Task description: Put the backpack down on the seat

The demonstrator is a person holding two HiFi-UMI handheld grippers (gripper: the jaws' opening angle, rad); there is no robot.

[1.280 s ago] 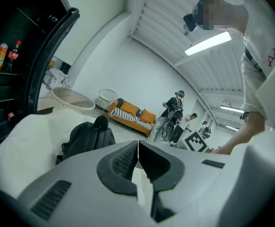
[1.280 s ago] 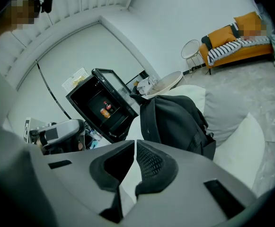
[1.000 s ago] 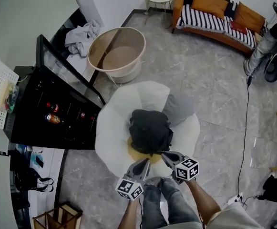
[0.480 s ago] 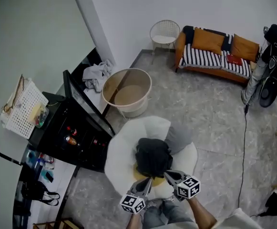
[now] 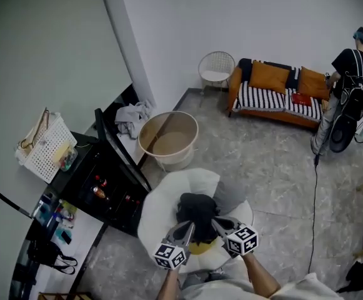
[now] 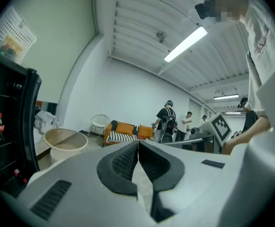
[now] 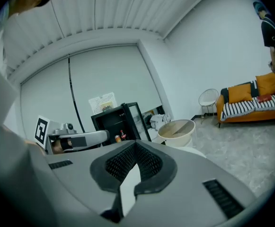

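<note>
Backpack (image 5: 197,210) is sitting on the seat (image 5: 157,212), that big white round cushiony chair right in front of the person, so the job looks pretty much done to me. It's lying around the middle of the seat, partly over a yellow patch (image 5: 198,248) at the near edge, and nothing is holding it. The left tool (image 5: 188,228) and right tool (image 5: 217,224) both hang over the near edge of the bag, and in each gripper view the pads are pressed together with nothing between them, so both are closed and empty, no strap caught in either. All that seems left is pulling the hands away, and maybe checking that the bag doesn't slide off the soft cushion. As for orientation, it's a slumped dark lump lying flat, not standing up. The long axis looks like it runs roughly away from the person, toward the beige tub (image 5: 169,140) behind the seat, but it's close to square from up here, so I wouldn't swear to it. Can't tell which end is the top or where the straps face.
</note>
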